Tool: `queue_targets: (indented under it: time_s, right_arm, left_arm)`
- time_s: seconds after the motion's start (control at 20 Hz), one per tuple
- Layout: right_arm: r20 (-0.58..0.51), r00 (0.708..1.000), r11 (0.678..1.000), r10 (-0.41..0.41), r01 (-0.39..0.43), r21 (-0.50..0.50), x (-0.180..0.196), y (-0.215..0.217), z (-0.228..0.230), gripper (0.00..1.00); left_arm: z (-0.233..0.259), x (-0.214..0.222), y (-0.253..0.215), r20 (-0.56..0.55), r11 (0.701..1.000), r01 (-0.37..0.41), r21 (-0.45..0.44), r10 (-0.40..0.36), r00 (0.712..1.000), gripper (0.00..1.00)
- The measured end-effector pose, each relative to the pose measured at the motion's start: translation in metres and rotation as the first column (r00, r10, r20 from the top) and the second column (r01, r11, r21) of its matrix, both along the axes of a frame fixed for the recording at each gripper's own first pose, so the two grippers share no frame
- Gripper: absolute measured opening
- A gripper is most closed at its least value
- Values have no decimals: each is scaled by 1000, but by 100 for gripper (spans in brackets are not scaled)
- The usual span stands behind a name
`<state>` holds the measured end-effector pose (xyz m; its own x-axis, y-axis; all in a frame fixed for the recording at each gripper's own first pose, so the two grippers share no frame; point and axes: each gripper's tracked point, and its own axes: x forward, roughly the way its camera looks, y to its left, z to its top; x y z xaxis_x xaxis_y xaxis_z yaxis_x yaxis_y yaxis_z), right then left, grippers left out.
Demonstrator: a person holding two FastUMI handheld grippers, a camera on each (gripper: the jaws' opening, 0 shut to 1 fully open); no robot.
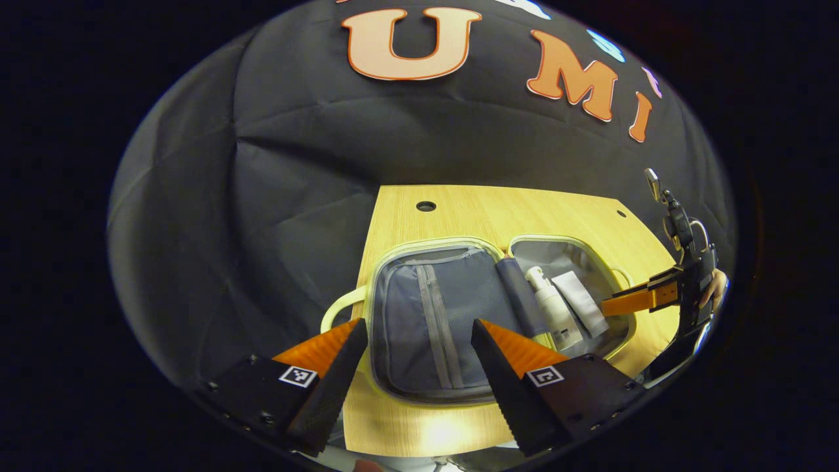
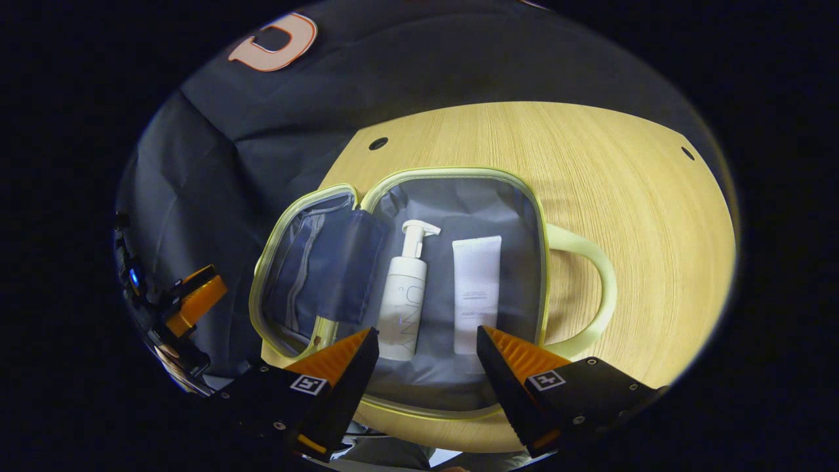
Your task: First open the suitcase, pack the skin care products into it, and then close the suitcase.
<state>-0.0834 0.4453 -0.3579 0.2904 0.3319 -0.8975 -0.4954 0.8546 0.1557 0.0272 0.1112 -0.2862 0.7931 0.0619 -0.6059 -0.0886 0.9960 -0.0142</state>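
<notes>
Suitcase (image 2: 459, 196) lies open flat, bottle (image 2: 403, 298) and tube (image 2: 475, 292) inside, just ahead of the right gripper (image 2: 426, 347). Both grippers spread wide, left gripper (image 1: 419, 344) over the lid half.

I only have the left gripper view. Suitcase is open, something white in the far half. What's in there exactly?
Observer: In the right gripper view, a white pump bottle and a white tube lie side by side, apart, in the suitcase.
Operator: Anything left on the table?
Observer: The wooden table around that half looks bare there.
Operator: Right gripper holding anything?
Observer: No, the right gripper is open above the near rim, nothing between its fingers.
Operator: Handle on that side?
Observer: A pale handle lies flat on the table beside that half.
</notes>
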Motion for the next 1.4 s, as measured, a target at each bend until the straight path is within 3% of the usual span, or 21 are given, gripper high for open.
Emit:
queue_targets:
  time_s: [0.25, 0.5, 0.6, 0.75, 0.95, 1.1, 1.2, 1.3, 1.35, 1.4]
  right_arm:
    - [65, 998, 994, -11, 4, 110, -6, 23, 40, 95]
    - [141, 989, 989, -45, 24, 144, -12, 41, 65, 96]
    - [151, 986, 987, -66, 42, 155, -15, 48, 67, 96]
    - [160, 983, 987, -90, 66, 148, -22, 50, 64, 96]
    - [167, 978, 983, -125, 100, 153, -22, 50, 63, 95]
    - [166, 973, 979, -158, 133, 152, -19, 44, 63, 95]
    - [170, 970, 978, -172, 148, 148, -15, 39, 63, 96]
    - [168, 969, 977, -183, 160, 143, -12, 34, 62, 95]
    - [164, 969, 976, -186, 162, 148, -11, 34, 63, 96]
    - [163, 968, 974, -189, 164, 154, -10, 34, 64, 96]
  left_arm:
    - [-11, -14, 51, 2, 991, -102, -85, 102, 995, 100]
    - [-32, -2, 114, 43, 964, -122, -237, 135, 990, 99]
    - [-49, 9, 128, 51, 934, -116, -338, 141, 989, 99]
    - [-77, 21, 128, 32, 853, -89, -514, 122, 992, 98]
    - [-110, 42, 133, -1, 773, -122, -622, 155, 988, 99]
    - [-115, 51, 126, 3, 716, -100, -691, 141, 990, 98]
    - [-116, 55, 121, -5, 696, -102, -711, 141, 990, 94]
    - [-122, 63, 109, -29, 675, -105, -730, 124, 992, 58]
    - [-125, 65, 111, -47, 676, -132, -725, 143, 989, 61]
    - [-132, 57, 116, -80, 691, -181, -700, 175, 981, 40]
